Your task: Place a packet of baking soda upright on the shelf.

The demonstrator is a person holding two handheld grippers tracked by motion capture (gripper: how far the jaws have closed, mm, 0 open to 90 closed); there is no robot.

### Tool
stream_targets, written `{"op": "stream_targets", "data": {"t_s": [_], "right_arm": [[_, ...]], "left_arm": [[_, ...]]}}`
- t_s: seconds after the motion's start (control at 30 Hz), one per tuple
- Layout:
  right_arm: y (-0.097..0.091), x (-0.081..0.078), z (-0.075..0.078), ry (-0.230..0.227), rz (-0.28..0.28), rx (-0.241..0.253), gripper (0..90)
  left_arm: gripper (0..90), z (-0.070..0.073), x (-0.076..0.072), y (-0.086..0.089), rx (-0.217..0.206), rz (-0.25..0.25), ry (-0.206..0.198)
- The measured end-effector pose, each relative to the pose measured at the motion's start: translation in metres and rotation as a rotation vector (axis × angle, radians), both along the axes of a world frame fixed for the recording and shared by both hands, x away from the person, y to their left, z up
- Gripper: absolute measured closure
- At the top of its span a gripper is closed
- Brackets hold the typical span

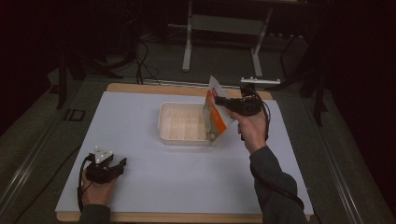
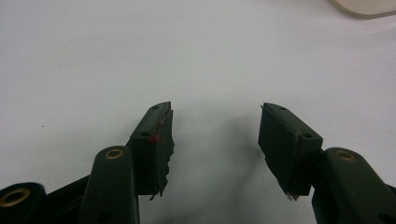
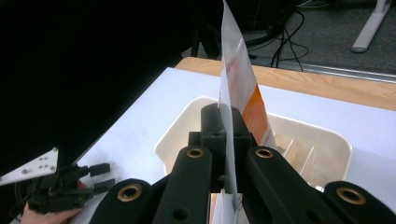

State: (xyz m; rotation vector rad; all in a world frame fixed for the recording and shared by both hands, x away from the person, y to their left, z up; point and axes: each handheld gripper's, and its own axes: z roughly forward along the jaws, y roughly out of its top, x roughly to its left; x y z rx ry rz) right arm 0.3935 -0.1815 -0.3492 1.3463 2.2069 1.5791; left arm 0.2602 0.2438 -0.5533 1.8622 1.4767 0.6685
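The packet, a flat white and orange pouch, is clamped edge-on between the jaws of my right gripper, which I hold raised over the right end of the tray. In the high view the packet hangs tilted, its upper corner pointing away from me and its lower corner dipping to the tray's near right corner; whether that corner touches the tray's wall or only hangs just above it, I cannot tell in this dim light. In the right gripper view my two black jaws are pressed together on the packet, which rises thin and upright between them, with the cream tray lying beyond and below, its ribbed floor showing.

The tray sits near the middle of the white surface, a little toward the far side. My right hand grips the tool from below, and the sleeve runs down to the near edge.

My left gripper rests low on the near left part of the surface, well apart from the tray, with my left hand around it. In the left gripper view its jaws stand spread wide with nothing between them, just the bare white surface under them, and a corner of the tray at the top right edge.
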Motion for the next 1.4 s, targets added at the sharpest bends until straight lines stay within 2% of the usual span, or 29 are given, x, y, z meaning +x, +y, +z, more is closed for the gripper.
{"op": "stream_targets", "data": {"t_s": [0.2,0.6,0.83,1.13,1.4], "right_arm": [[0.001,0.006,-0.002,-0.001,-0.031,0.005,90.0],[0.004,0.016,-0.004,-0.031,-0.102,-0.04,90.0],[0.003,0.024,-0.012,-0.024,-0.136,-0.033,90.0],[0.008,0.027,-0.017,-0.026,-0.153,-0.021,90.0],[0.01,0.024,-0.028,-0.026,-0.158,-0.05,90.0]], "left_arm": [[44.4,0.0,0.0,0.0,-0.003,0.001,0.0],[44.5,0.0,0.0,0.0,-0.003,0.0,0.002],[44.4,0.0,0.0,0.0,-0.002,0.0,0.002],[44.4,0.0,0.0,0.0,-0.001,-0.001,0.001],[44.4,0.0,0.0,0.0,0.0,-0.001,-0.001]]}}
